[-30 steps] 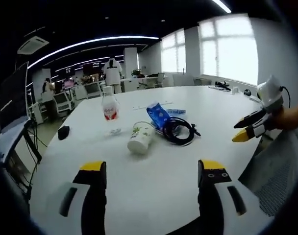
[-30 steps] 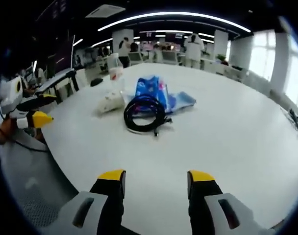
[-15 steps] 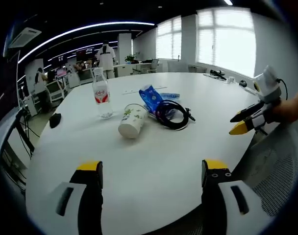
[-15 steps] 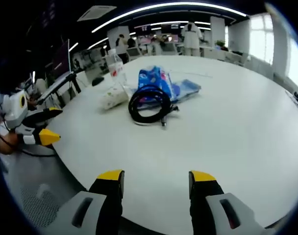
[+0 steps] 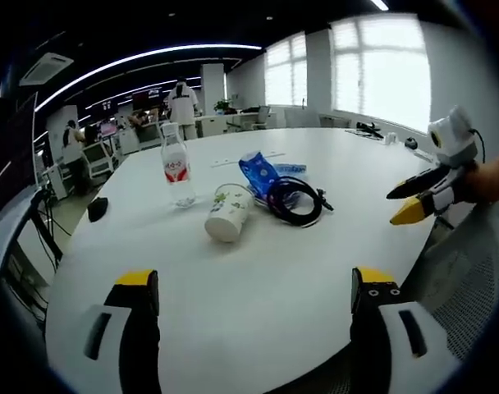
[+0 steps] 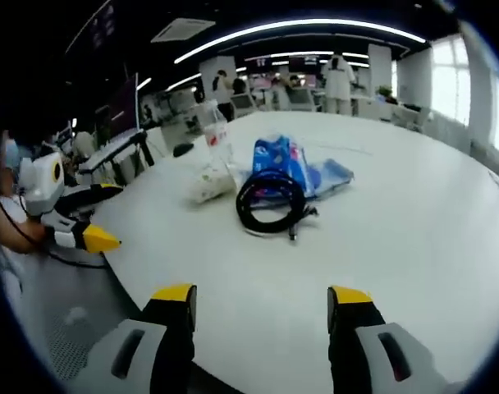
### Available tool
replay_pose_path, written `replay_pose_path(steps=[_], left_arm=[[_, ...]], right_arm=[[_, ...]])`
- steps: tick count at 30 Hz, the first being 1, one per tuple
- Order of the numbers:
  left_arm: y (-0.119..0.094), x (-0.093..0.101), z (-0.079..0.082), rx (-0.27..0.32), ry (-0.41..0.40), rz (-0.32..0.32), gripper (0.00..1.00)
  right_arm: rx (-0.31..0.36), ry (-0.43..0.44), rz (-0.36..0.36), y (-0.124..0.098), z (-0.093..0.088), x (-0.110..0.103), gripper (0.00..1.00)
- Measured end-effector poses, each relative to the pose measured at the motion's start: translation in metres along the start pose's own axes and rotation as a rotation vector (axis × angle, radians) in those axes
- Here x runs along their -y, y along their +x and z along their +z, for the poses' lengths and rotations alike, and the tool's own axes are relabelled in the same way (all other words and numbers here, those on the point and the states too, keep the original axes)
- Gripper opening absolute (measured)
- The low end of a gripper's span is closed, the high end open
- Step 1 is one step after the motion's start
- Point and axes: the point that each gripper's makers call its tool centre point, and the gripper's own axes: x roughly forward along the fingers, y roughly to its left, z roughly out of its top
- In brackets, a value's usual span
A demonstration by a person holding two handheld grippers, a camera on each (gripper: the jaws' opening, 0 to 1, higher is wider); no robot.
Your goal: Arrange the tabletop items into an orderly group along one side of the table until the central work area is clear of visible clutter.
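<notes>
- Left gripper view: small black object [image 5: 97,208] sitting near the table's far left edge, too small to identify, maybe a mouse.
- Left gripper [image 5: 254,289] hanging over the near edge of the white table [image 5: 233,287], jaws spread wide apart, holding nothing.
- Water bottle [image 5: 177,167] standing upright, red label showing, just left of the cluster.
- Paper cup [image 5: 227,213] lying on its side, open mouth facing the camera, near the bottle.
- Blue snack bag [image 5: 258,173] lying right of the cup, with the coiled black cable [image 5: 297,201] resting against or partly on it.
- Right gripper [image 5: 407,202] coming in from the right edge, off the table side, a hand behind it, jaws parted and empty.
- Right gripper view: left gripper [image 6: 95,216] showing at left beside the table [image 6: 414,246] rim.
- Bottle [image 6: 217,139], cup [image 6: 210,181], cable [image 6: 272,204] and bag [image 6: 284,162] sitting clustered mid-table.
- Right gripper [image 6: 262,297] hovering over the near edge, jaws wide open, nothing between them.
</notes>
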Motion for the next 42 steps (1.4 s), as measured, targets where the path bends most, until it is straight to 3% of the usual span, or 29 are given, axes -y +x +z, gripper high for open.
replay_pose_path(steps=[6, 10, 13, 16, 20, 22, 24, 27, 29, 31, 34, 37, 42], left_arm=[[0.002, 0.004, -0.007, -0.028, 0.005, -0.018, 0.98], [0.001, 0.003, -0.008, -0.042, 0.006, -0.016, 0.95], [0.001, 0.004, -0.011, -0.062, -0.001, -0.023, 0.92], [0.001, 0.006, -0.012, -0.072, 0.012, -0.029, 0.90], [0.000, 0.001, -0.009, -0.053, 0.008, -0.010, 0.90], [0.000, 0.000, -0.010, -0.058, -0.001, -0.004, 0.88], [0.001, -0.001, -0.011, -0.062, -0.004, -0.002, 0.87], [0.001, -0.002, -0.010, -0.057, 0.009, 0.000, 0.86], [0.001, -0.004, -0.013, -0.072, 0.009, 0.011, 0.84], [0.001, -0.004, -0.014, -0.076, 0.003, 0.010, 0.82], [0.001, -0.006, -0.015, -0.076, 0.016, 0.015, 0.81], [0.001, -0.007, -0.015, -0.075, 0.021, 0.016, 0.80], [0.002, -0.012, -0.017, -0.083, 0.032, 0.016, 0.80]], right_arm=[[0.091, 0.006, 0.079, 0.007, 0.066, -0.012, 0.71], [0.096, -0.114, 0.196, 0.029, 0.101, -0.033, 0.62], [0.062, -0.129, 0.295, 0.045, 0.111, -0.051, 0.60], [0.027, -0.228, 0.357, 0.061, 0.122, -0.070, 0.56], [-0.026, -0.387, 0.427, 0.083, 0.123, -0.091, 0.59], [-0.053, -0.393, 0.420, 0.096, 0.124, -0.090, 0.60], [-0.111, -0.346, 0.424, 0.109, 0.121, -0.088, 0.57], [-0.133, -0.298, 0.438, 0.126, 0.125, -0.089, 0.55], [-0.196, -0.349, 0.423, 0.139, 0.120, -0.082, 0.54], [-0.189, -0.393, 0.442, 0.145, 0.126, -0.087, 0.54], [-0.203, -0.386, 0.473, 0.149, 0.127, -0.103, 0.55], [-0.230, -0.375, 0.476, 0.162, 0.125, -0.097, 0.54], [-0.283, -0.290, 0.486, 0.182, 0.109, -0.102, 0.54]])
